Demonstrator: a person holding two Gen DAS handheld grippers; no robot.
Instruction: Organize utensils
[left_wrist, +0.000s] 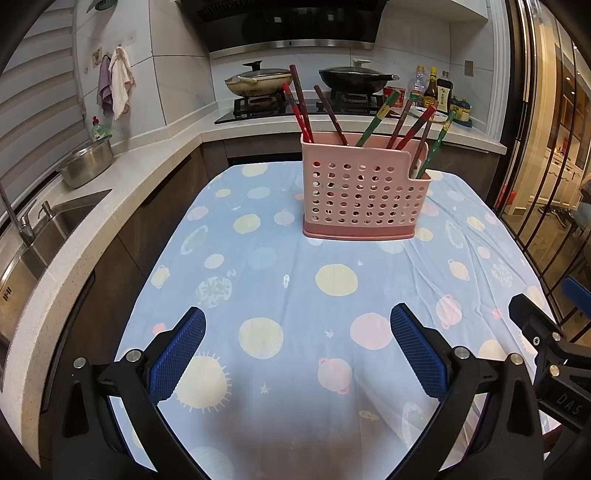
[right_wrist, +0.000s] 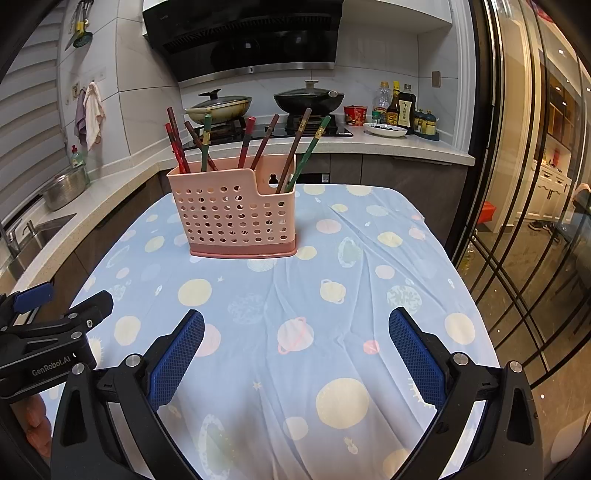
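A pink perforated utensil holder (left_wrist: 364, 195) stands upright on the far half of the table, also in the right wrist view (right_wrist: 238, 214). Several red, brown and green chopsticks (left_wrist: 301, 107) stand in it, leaning outward; they also show in the right wrist view (right_wrist: 295, 151). My left gripper (left_wrist: 297, 325) is open and empty above the near part of the table, well short of the holder. My right gripper (right_wrist: 295, 328) is open and empty, beside the left one. Each gripper's body shows at the edge of the other's view.
The table wears a blue cloth with planet prints (left_wrist: 332, 295). A counter with a sink (left_wrist: 44, 229) and a steel bowl (left_wrist: 86, 166) runs along the left. A stove with two pans (left_wrist: 306, 85) is behind. Bottles (right_wrist: 399, 107) stand at the back right. A glass door (right_wrist: 535, 221) is on the right.
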